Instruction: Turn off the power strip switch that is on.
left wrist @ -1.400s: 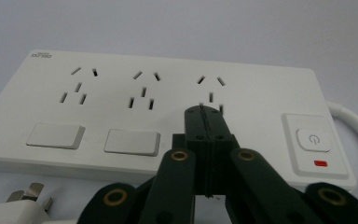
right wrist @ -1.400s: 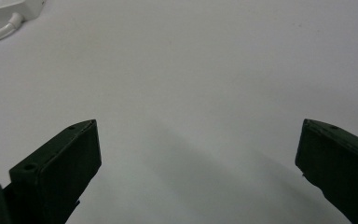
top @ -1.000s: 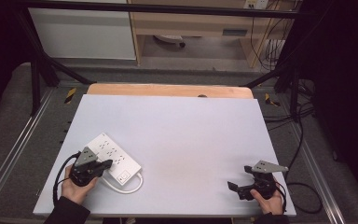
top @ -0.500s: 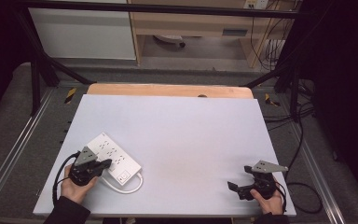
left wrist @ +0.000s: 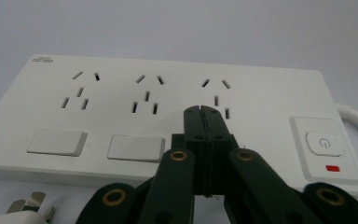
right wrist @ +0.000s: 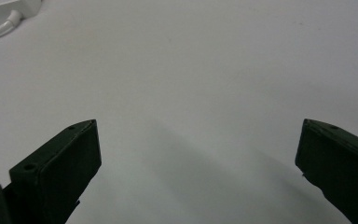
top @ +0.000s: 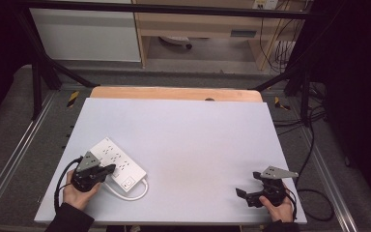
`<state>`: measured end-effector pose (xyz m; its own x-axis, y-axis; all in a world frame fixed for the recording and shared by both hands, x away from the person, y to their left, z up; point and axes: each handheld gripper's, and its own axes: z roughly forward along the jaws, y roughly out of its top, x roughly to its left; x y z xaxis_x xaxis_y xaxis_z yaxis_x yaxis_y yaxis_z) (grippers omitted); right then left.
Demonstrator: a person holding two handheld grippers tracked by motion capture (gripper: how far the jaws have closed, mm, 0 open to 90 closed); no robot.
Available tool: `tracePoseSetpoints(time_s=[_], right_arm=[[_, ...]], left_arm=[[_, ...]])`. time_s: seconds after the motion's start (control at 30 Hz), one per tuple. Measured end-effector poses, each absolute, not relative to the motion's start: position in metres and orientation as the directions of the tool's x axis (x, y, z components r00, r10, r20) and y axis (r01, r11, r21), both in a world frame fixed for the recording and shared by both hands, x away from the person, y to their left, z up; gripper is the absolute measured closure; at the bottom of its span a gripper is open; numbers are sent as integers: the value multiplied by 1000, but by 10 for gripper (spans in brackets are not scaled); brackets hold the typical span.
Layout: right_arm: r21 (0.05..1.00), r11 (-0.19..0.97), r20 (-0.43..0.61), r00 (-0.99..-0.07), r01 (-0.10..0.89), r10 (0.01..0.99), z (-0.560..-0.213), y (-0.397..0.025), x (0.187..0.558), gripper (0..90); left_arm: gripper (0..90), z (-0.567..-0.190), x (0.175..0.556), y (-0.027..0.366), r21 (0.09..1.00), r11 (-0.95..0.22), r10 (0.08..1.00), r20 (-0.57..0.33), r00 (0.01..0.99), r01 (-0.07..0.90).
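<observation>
— Where's the power strip (top: 117, 164)?

— At eight o'clock on the tabletop (top: 188, 140). My left gripper (left wrist: 201, 110) is clenched empty over it; my right gripper (right wrist: 198, 154), at five o'clock, is released.

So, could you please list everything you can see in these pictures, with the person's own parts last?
Power strip: one, white, on the table's near left, under the left gripper.
Cord: one, white, looping from the power strip's near end.
Plug: one, white with metal prongs, just in front of the power strip.
Table: one, pale grey top.
Left gripper: one, black, jaws shut, over the power strip.
Right gripper: one, black, jaws open, near right corner.
Hands: two, one on each gripper.
</observation>
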<state>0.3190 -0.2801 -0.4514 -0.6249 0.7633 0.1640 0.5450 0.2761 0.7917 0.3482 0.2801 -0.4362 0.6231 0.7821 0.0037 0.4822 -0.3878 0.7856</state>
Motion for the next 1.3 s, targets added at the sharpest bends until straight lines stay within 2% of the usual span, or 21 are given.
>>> tracePoseSetpoints(time_s=[0.37,0.5,0.6,1.07,1.2,1.3], right_arm=[[792,276,163,-625,544,763,-451,-280,319,7],[792,274,164,-624,545,764,-451,-280,319,7],[792,276,163,-624,544,764,-451,-280,319,6],[791,276,163,-623,546,765,-451,-280,319,7],[791,276,164,-623,546,765,-451,-280,319,6],[791,274,165,-623,547,765,-451,-280,319,6]], left_arm=[[899,-425,341,279,792,-404,768,22,640,457],[839,-417,337,282,803,-385,771,9,637,455],[753,-415,336,284,805,-373,774,-5,634,462],[165,-416,331,291,782,-392,776,-3,631,485],[74,-418,330,294,764,-412,776,9,630,496],[42,-422,328,298,758,-419,776,13,631,500]])
